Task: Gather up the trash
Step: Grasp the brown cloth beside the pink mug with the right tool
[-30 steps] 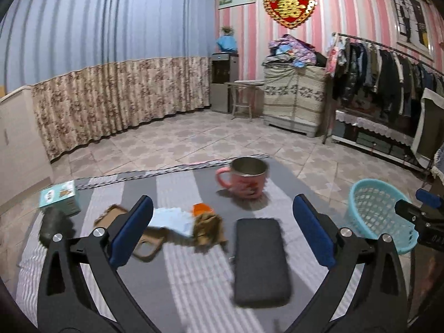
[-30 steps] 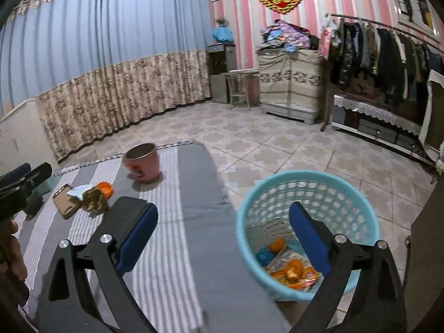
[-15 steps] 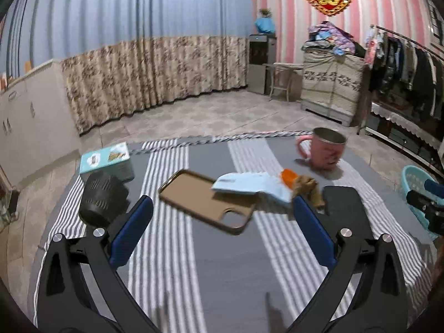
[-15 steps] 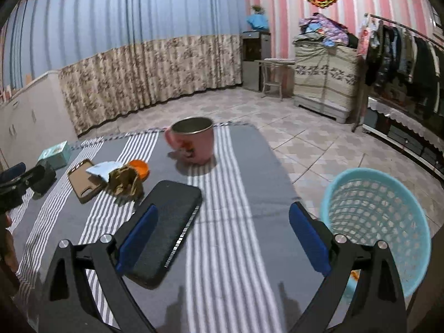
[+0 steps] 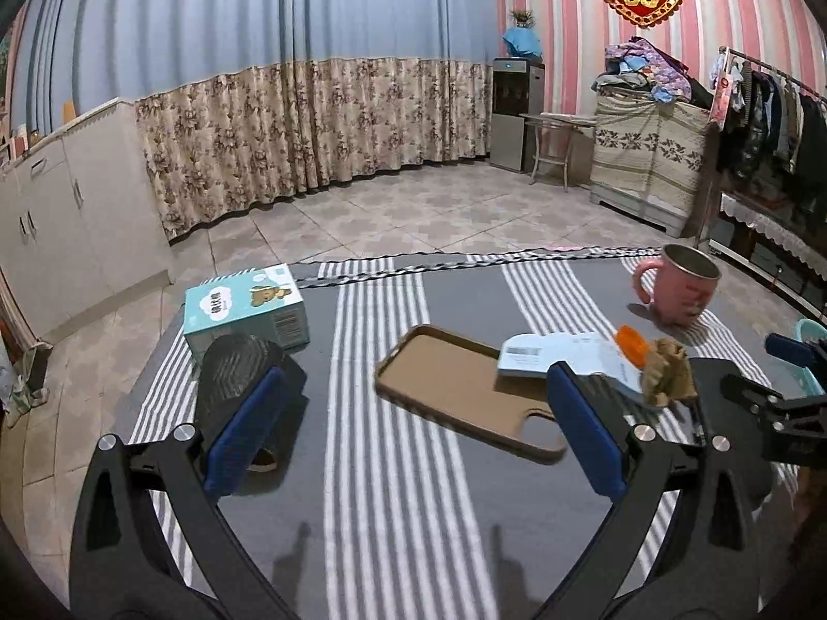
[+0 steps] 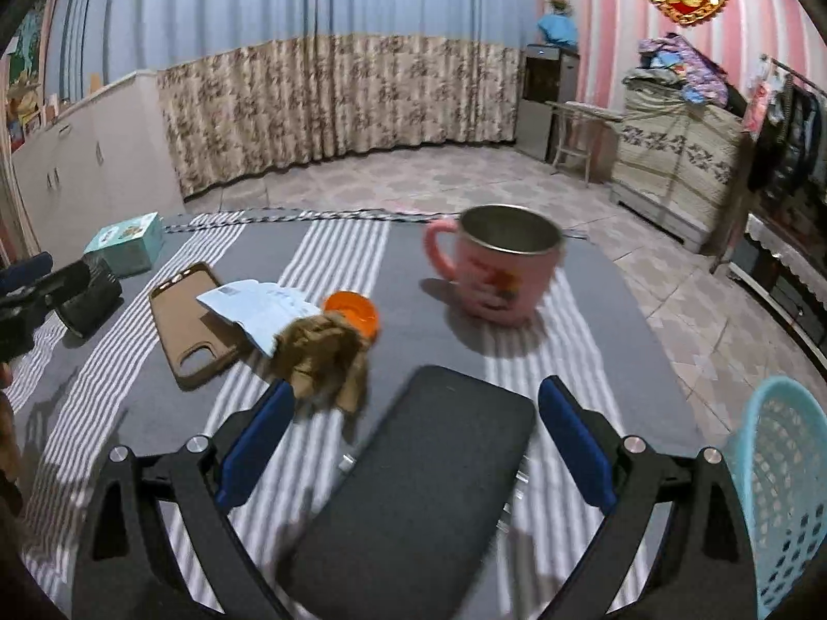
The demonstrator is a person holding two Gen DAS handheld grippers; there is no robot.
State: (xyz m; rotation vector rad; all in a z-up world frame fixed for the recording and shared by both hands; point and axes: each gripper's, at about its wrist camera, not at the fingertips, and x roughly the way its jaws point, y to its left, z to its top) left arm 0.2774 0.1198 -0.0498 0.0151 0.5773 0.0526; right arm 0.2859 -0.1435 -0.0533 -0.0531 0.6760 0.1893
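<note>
Clutter ahead of both wide-apart, empty grippers.
Left gripper (image 5: 413, 429): phone case (image 5: 465, 403) between jaws. Right gripper (image 6: 413, 444): black slab (image 6: 418, 491) between jaws, crumpled brown paper (image 6: 325, 356) just beyond.

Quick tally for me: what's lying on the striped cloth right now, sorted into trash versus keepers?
Trash: 3 - crumpled brown paper, orange cap, white paper slip
Keepers: 5 - pink mug, phone case, black power bank, teal box, black cylinder
Total: 8

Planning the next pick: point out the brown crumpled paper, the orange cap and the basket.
Crumpled paper (image 6: 323, 359), right wrist view, middle of the wad.
Orange cap (image 6: 354, 310), right wrist view, top face.
Basket (image 6: 780, 491), right wrist view, mesh wall.
</note>
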